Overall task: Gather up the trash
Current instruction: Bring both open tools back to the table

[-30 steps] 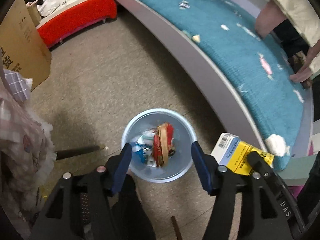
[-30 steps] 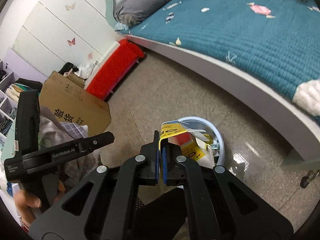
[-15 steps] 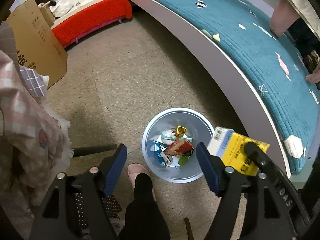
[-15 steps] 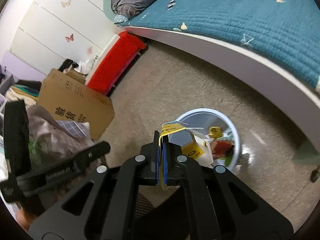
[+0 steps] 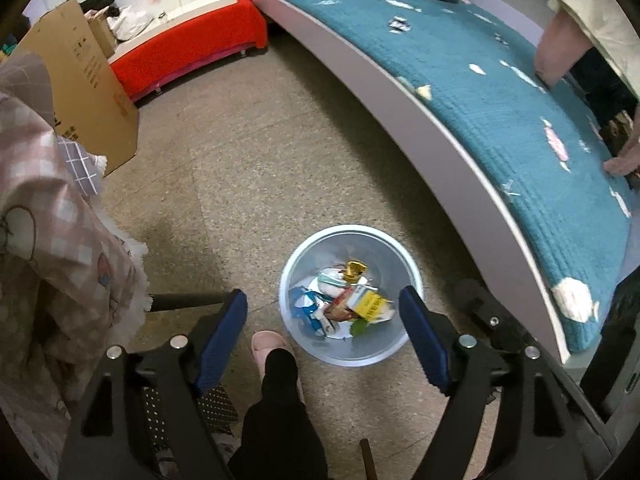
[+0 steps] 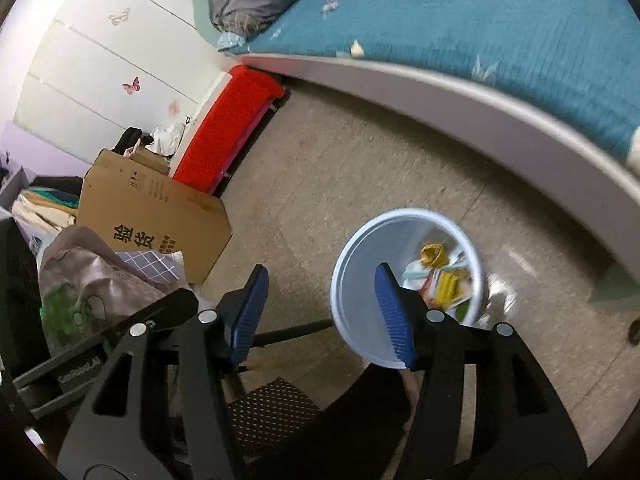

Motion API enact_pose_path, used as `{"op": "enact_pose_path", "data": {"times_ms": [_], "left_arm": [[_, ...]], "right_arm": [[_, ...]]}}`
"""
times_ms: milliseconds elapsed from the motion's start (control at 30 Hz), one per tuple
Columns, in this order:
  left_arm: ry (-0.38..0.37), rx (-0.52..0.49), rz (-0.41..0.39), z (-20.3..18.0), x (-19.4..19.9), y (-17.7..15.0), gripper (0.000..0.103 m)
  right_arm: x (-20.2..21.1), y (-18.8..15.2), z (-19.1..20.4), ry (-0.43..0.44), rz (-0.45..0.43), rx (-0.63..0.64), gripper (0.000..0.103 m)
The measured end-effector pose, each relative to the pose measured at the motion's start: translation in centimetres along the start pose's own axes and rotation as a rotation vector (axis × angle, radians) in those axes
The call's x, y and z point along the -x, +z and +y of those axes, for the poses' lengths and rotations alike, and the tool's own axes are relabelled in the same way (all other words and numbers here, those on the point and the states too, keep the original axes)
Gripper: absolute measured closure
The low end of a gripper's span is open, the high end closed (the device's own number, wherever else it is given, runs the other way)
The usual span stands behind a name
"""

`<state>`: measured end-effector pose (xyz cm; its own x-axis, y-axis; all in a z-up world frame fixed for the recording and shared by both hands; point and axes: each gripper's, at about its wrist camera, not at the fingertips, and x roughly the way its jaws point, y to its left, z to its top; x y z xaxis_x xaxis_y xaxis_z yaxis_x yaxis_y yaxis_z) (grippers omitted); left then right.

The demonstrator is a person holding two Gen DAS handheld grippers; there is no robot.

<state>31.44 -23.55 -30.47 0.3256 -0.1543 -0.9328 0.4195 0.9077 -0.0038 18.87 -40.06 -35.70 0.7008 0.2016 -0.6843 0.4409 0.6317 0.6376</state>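
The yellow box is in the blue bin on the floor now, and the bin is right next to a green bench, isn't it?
Almost. The yellow box does lie in the blue bin on the floor, but the bench is red, not green, and it stands well away by the wall. The left wrist view shows this.

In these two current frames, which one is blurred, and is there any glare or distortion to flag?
Right wrist view: motion blur smears the bin and the bed edge, with a bright glare patch on the floor beside the bin. Left wrist view: sharper, trash in the bin readable. Both: fisheye bends the bed edge, dark corners.
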Motion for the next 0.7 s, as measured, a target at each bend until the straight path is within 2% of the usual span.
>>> {"op": "enact_pose_path", "data": {"times_ms": [167,367,533,633,700], "left_arm": [[-0.047,-0.020,-0.079,-1.4,4.8,-0.4,0.027],[-0.070,-0.030,-0.240,-0.9,13.5,-1.3,0.026],[-0.025,-0.017,-0.385,3.1,21.2,-2.8,0.020],[0.028,0.023,-0.451,7.5,25.3,-4.3,0.019],[0.054,0.050,-0.469,10.4,26.9,-5.2,0.019]], "right_arm": [[5.7,0.3,2.2,-0.012,-0.084,0.073,0.048],[13.2,0.1,7.9,0.081,-0.198,0.183,0.046],[16.6,-1.0,14.1,0.183,-0.235,0.281,0.042],[17.0,-2.5,19.2,0.238,-0.220,0.365,0.039],[16.6,-3.5,22.2,0.260,-0.196,0.409,0.039]]}}
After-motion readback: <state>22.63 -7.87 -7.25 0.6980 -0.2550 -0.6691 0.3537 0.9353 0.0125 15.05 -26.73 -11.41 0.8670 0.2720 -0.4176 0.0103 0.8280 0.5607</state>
